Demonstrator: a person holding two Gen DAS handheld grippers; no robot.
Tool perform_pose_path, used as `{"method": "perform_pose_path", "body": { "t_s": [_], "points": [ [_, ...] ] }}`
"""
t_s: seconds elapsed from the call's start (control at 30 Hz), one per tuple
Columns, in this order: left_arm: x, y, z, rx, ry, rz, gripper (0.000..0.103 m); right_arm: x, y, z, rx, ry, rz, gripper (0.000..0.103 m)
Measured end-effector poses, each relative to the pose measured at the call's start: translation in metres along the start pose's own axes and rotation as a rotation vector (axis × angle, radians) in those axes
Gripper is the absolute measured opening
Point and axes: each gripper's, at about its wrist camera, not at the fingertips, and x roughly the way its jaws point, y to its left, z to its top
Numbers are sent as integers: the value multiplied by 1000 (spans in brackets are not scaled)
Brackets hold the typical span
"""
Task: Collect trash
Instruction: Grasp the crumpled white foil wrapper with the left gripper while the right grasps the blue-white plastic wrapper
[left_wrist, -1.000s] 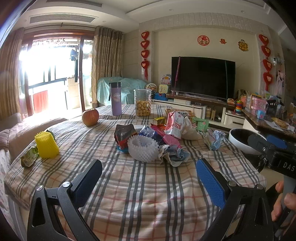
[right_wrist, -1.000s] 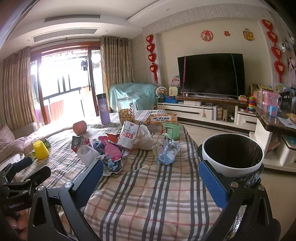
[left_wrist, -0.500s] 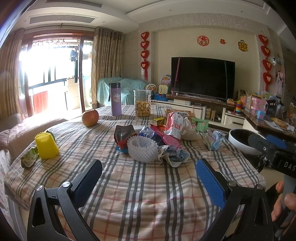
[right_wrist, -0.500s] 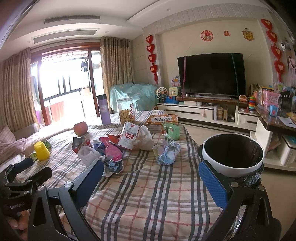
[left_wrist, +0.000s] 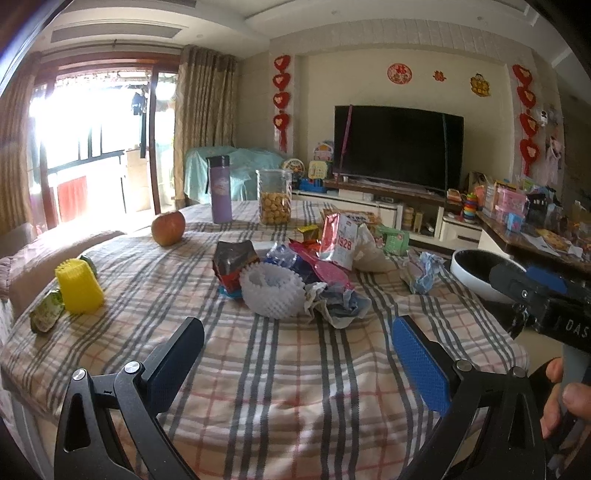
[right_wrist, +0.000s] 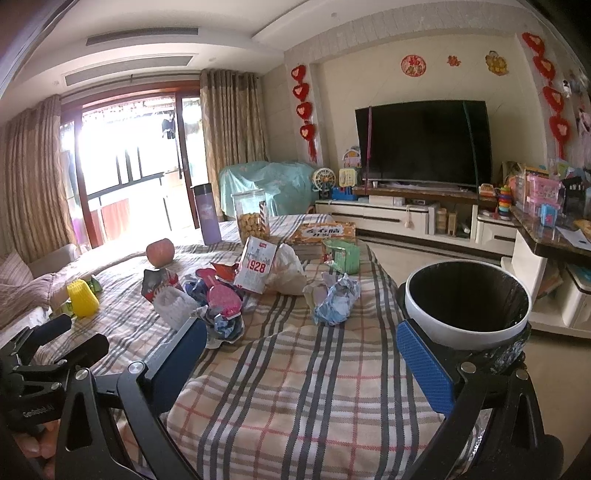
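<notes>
Right claw (right_wrist: 301, 363) nearer one trash pile (right_wrist: 218, 295); one bin (right_wrist: 467, 301).

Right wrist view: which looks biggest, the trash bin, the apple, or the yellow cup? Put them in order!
1. Trash bin, by far, though it is nearest the camera.
2 and 3. Apple and yellow cup look about alike, too close to rank.

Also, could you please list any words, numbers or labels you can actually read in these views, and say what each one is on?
"1928": red digits on the white carton in the trash pile.
"DAS": white letters, cut off by the frame edge, on the right gripper body.
"GenRobot.AI", small and only just legible, on the left gripper body.
Orange box: characters too blurred to read.
</notes>
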Motion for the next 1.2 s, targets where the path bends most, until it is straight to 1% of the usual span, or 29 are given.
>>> {"method": "perform_pose_path", "body": {
  "t_s": [0.23,0.33,0.57,0.63,0.77,0.83,0.9,0.93,0.97,1.0,1.03,1.07,1.1,1.13,1.17,1.2],
  "points": [
    [34,-5,4,3,59,-18,102,25,-16,-1,16,61,-17,103],
    [53,-7,7,10,88,-10,101,40,-24,0,28,91,-19,103],
    [99,-9,19,-25,158,-16,92,81,-46,3,80,166,-12,102],
    [112,-10,23,-32,175,-21,91,94,-53,4,95,190,-12,102],
    [136,-12,28,-36,215,-22,86,119,-60,6,115,245,-2,102],
    [146,-13,29,-38,237,-21,84,131,-60,6,117,274,-5,100],
    [157,-14,29,-33,260,-18,76,144,-63,5,126,310,4,96],
    [162,-14,29,-32,272,-18,71,151,-64,4,130,330,3,91],
    [167,-14,29,-35,287,-21,66,156,-64,3,133,349,4,81],
    [171,-14,29,-38,299,-25,63,162,-66,1,142,368,12,78],
    [174,-14,29,-41,310,-37,52,164,-67,0,149,379,20,67],
    [178,-15,29,-40,325,-52,34,166,-68,-1,155,386,32,51],
    [180,-16,29,-38,338,-64,26,167,-68,-1,160,390,45,42],
    [180,-18,28,-33,348,-77,14,166,-68,-2,161,388,47,33],
    [180,-18,29,-32,351,-86,9,163,-69,-2,165,380,58,30],
    [178,-19,29,-32,349,-96,7,163,-69,-1,167,377,65,28]
  ]
}}
